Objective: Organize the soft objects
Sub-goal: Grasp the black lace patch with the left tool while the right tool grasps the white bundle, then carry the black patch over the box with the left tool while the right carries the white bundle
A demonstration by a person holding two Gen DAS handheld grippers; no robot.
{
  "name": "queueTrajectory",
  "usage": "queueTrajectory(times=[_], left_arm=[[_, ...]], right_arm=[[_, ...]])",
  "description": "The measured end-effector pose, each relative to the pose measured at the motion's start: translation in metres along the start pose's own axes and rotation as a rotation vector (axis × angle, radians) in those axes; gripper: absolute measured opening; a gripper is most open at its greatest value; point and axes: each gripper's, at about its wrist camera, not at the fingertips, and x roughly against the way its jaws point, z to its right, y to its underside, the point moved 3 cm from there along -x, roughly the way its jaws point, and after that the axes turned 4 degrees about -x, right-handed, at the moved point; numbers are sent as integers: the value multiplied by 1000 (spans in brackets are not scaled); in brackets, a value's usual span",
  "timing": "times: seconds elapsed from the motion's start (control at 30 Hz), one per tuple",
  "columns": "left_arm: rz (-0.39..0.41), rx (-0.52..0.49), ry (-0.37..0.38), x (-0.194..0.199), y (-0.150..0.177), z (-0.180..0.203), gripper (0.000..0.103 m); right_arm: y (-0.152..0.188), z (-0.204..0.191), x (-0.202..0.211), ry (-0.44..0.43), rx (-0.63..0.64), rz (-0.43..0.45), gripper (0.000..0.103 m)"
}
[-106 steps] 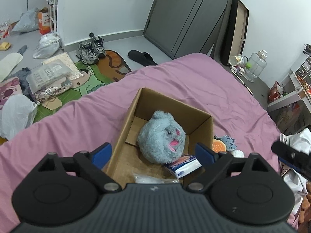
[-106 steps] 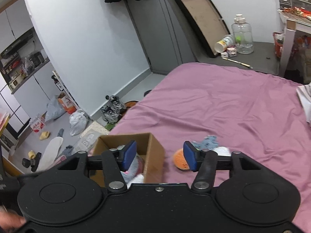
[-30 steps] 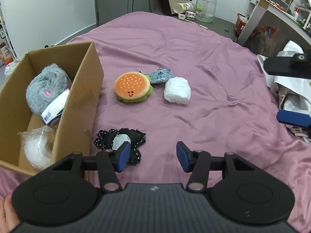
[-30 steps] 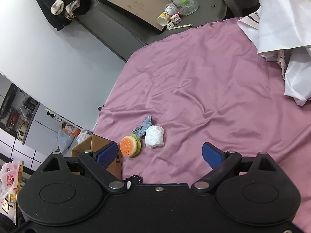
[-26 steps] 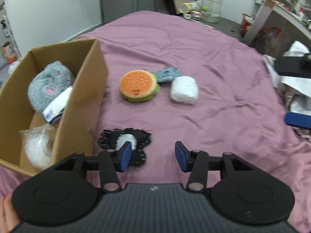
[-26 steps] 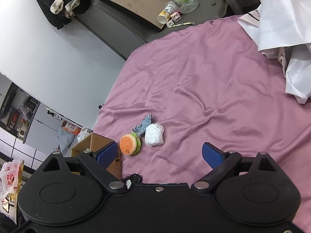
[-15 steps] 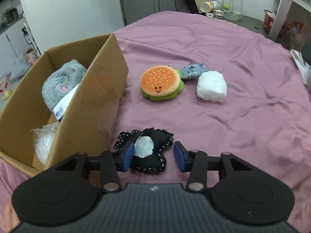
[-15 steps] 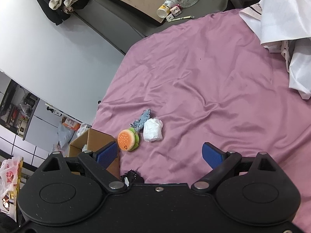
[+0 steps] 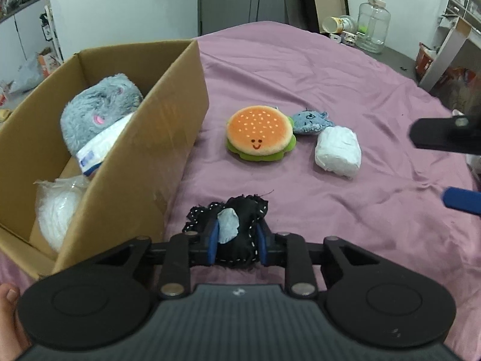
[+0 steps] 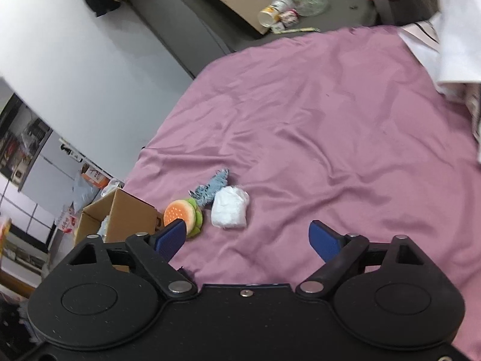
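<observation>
left wrist view: purple bedsheet (image 9: 315, 69) fills most of the frame, its near edge hidden behind the gripper body. cardboard box (image 9: 168, 132) sits at the left, cut off by the frame edge; its far wall hides part of what lies inside. inside it: a grey plush (image 9: 96, 111) at the far end, a white pack with blue print (image 9: 96, 147) leaning against it, and a clear-wrapped white bundle (image 9: 57, 207) at the near end, partly masked by the box wall.

left gripper (image 9: 237, 245) points steeply down at the sheet. its jaws have just been closing and now pinch the black stitched plush (image 9: 240, 225), which lies on the sheet just beside the box's near corner; the toy bulges up between the blue pads. its lower half is hidden by the fingers. a pale patch on it, possibly felt, is hard to read.

right gripper (image 10: 249, 240) hangs tilted over bare sheet, jaws spread wide with nothing between them, having just eased slightly inward. its two fingers intrude at the right edge of the left wrist view, blurred.

further up the sheet, well apart from the box: burger plush (image 9: 260, 132), white wrapped bundle (image 9: 338, 150) beside it, small blue plush (image 9: 311, 121) touching both. a bare thumb tip (image 9: 9, 296) shows at the lower left corner.
</observation>
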Motion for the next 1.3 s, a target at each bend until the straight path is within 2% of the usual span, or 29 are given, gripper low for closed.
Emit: queueTrajectory(times=[0.27,0.4,0.63,0.93,0.97,1.07,1.3], left_arm=[[1,69,94,12,-3,-8,22],[14,103,146,21,-7,-10,22],[65,160,224,42,-23,-12,22],[103,205,253,54,-47,-26,22],[105,205,250,54,-49,-27,22],[104,213,248,54,-53,-33,22],[93,214,261,53,-54,-34,22]], right_arm=[[4,-6,-20,-3,76,6,79],[3,-8,-26,-16,97,12,70],[5,-17,-32,-40,116,-16,58],[-6,-19,-57,-46,63,0,55],[-5,-18,-61,-44,57,-4,53],[-3,-16,-73,-29,63,-39,36],[-3,-22,-62,11,93,-21,33]])
